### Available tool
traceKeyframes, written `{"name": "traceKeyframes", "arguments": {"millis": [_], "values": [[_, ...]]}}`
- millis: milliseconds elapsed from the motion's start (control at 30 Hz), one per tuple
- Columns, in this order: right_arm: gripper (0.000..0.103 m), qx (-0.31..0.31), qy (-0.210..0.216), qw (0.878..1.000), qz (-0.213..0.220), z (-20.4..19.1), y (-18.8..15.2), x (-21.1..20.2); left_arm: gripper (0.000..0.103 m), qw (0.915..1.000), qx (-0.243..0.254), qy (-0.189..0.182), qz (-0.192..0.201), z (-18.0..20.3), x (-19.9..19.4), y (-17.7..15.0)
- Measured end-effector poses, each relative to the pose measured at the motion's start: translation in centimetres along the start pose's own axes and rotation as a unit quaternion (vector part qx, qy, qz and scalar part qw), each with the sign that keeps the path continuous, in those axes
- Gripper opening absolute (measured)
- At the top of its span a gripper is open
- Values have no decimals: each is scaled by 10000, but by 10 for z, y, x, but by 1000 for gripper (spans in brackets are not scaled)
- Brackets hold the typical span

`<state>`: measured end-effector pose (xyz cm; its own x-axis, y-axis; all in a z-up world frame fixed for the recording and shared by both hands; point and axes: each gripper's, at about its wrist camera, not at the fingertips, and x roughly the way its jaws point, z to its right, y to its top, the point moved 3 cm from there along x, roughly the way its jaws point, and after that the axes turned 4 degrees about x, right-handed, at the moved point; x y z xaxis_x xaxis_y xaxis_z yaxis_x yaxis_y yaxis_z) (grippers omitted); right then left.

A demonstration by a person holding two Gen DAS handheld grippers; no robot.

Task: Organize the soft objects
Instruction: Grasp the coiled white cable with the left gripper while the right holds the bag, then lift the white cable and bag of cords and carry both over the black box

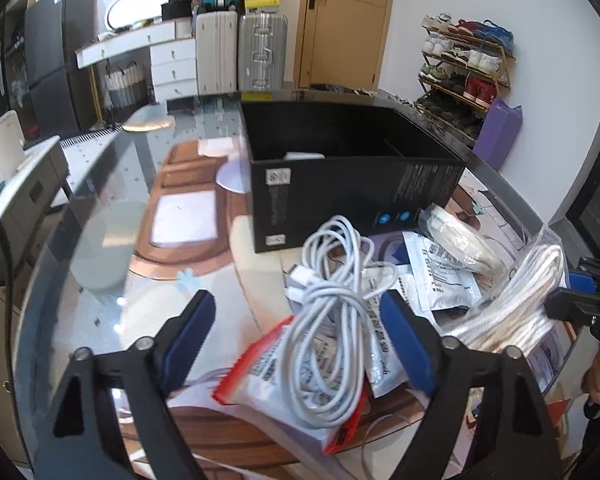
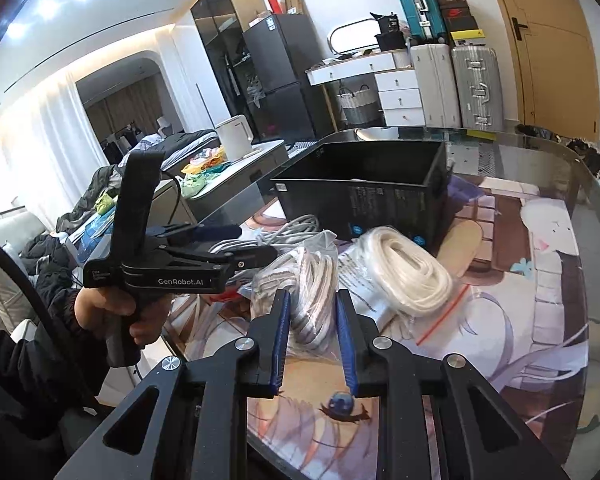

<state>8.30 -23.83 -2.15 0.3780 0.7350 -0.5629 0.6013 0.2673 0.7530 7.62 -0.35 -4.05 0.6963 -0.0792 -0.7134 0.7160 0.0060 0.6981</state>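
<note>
Bagged rope point(image 2: 312, 292) is pinched by right gripper point(image 2: 312, 320) jaws for boxing; left gripper point(image 1: 296, 344) jaws straddle white cable point(image 1: 332, 308), half-wide; black box point(image 1: 352, 176) at 12 o'clock.

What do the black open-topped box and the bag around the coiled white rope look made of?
Black open-topped box: probably printed cardboard with a matte finish, given its thin straight walls and small white text and labels. Bag around the coiled white rope: thin clear plastic film, glossy and crinkled, with the rope showing through.

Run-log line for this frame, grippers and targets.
left gripper: open, white cable between jaws | right gripper: shut on bagged rope | black box: behind pile
</note>
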Motion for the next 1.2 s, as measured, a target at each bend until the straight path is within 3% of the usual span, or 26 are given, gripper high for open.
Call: {"name": "traceKeyframes", "arguments": {"millis": [233,300,1200], "values": [[22,107,-83,9999,32,5,-1,-3,38,9997,136,-186,-54,12,5,-2],[22,116,-84,9999,35,5,-1,-4,34,9996,181,-221,-31,16,2,-2],[21,205,278,9969,711,1,14,-20,31,9974,120,-350,619,9,-49,-3]]}}
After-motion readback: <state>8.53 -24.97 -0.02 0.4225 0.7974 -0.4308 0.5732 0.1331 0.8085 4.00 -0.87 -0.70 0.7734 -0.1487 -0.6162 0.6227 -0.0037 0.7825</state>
